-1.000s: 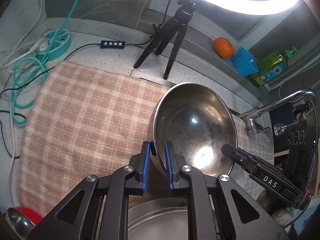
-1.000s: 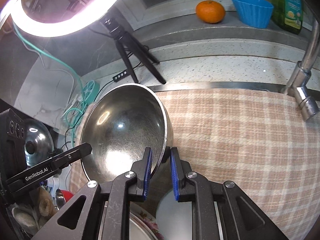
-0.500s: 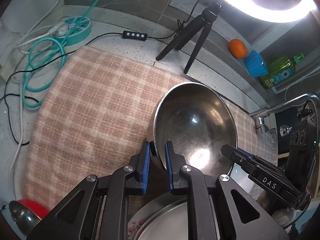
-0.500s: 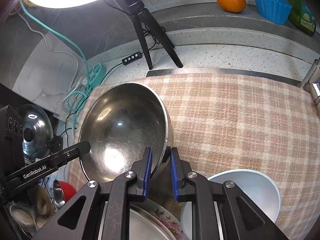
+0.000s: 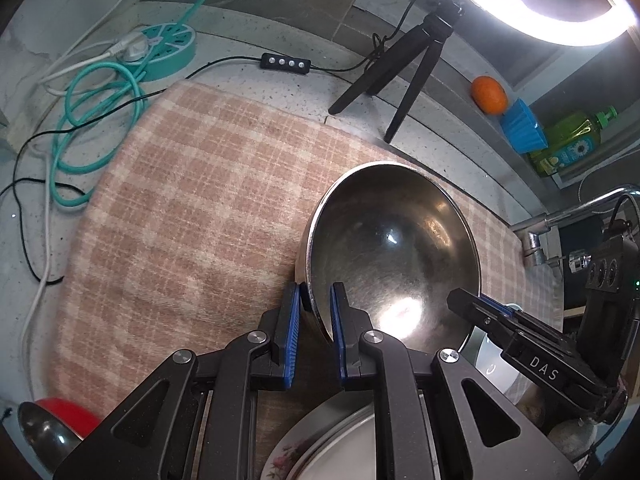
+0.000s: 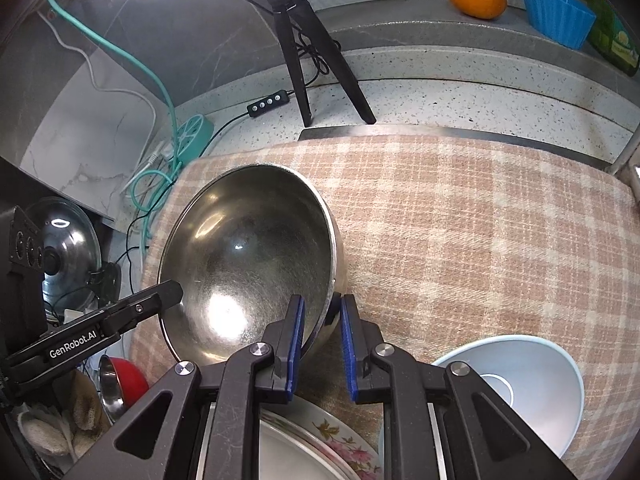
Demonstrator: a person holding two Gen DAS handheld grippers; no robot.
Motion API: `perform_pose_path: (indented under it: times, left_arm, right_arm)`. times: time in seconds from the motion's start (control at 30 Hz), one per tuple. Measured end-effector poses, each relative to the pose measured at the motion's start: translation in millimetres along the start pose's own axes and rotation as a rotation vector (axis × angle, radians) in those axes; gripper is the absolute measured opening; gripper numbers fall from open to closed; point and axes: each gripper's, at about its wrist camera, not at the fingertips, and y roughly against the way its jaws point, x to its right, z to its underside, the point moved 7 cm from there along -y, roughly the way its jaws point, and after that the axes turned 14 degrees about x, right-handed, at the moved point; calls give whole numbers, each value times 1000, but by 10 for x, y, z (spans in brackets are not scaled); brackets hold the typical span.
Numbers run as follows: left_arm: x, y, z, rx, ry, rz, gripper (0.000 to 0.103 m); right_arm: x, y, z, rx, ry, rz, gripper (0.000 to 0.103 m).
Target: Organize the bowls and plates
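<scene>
Now, from the left wrist: left gripper (image 5: pixel 314 320) clamped on the near-left rim of the steel bowl (image 5: pixel 394 256), one blue pad outside the wall, one inside. Bowl carried tilted, mouth facing the camera, over the checked cloth (image 5: pixel 192 208); body lying ahead and right of the jaws. Right gripper (image 5: pixel 476 306) gripping the opposite rim at lower right. Below the jaws, edge of a flowered plate (image 5: pixel 288 454) with a metal plate on it. Neither hand nearer; rim shared across its width.

Next, from the right wrist: right gripper (image 6: pixel 322 322) closed on the bowl's (image 6: pixel 248 256) near-right rim, wall pinched between the pads, bowl spreading ahead and left. Left gripper (image 6: pixel 172 290) reaching in from the left onto the far rim. Directly beneath, the flowered plate (image 6: pixel 344 444); just right, a pale blue bowl (image 6: pixel 536 384) on the cloth (image 6: pixel 460 216). Likely deciding relation: steel bowl held above and behind both, so lowering calls for picking the plates or the blue bowl.
</scene>
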Motion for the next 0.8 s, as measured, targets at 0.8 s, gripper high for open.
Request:
perform_pose_path:
  times: [0.8]
  left_arm:
    - [-183, 560, -121, 99, -15, -6, 14]
  right_arm:
    - [-91, 529, -85, 97, -3, -9, 27]
